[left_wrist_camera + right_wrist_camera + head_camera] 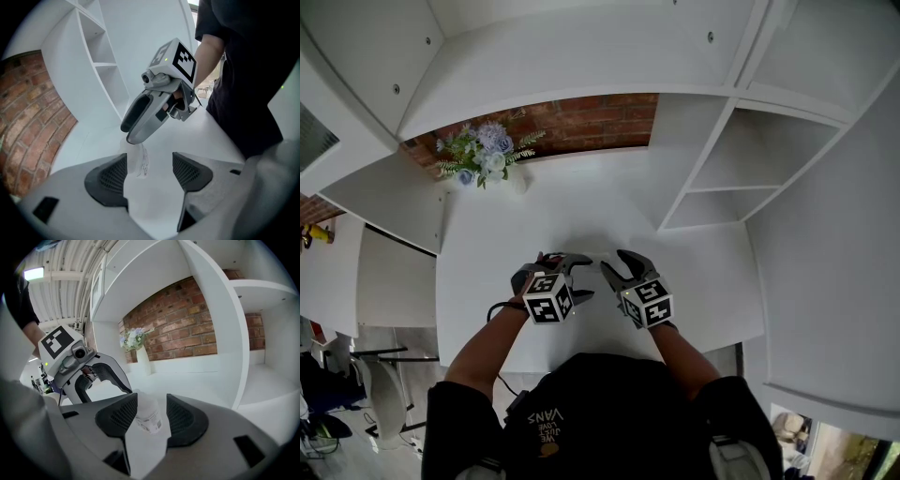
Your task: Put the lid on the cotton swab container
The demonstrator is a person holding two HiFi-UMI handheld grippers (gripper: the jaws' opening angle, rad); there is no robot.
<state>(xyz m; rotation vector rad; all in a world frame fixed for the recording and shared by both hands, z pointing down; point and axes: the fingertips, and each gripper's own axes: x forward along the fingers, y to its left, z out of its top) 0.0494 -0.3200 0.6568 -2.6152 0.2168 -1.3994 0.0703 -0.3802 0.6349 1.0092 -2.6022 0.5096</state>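
A small clear plastic cotton swab container with a printed label stands upright on the white table. It sits between the jaws of my right gripper, close to the left pad, with a thin gap at the other pad; the gripper is open. My left gripper faces it from the other side, also open, and the container stands beside its left pad. One fingertip of the right gripper hangs just over the container's top. Whether a lid sits on it I cannot tell. In the head view the container is hidden between both grippers.
A white vase of pale blue flowers stands at the back of the table against a brick wall. White shelf compartments rise on the right. The table's front edge lies close to the person's body.
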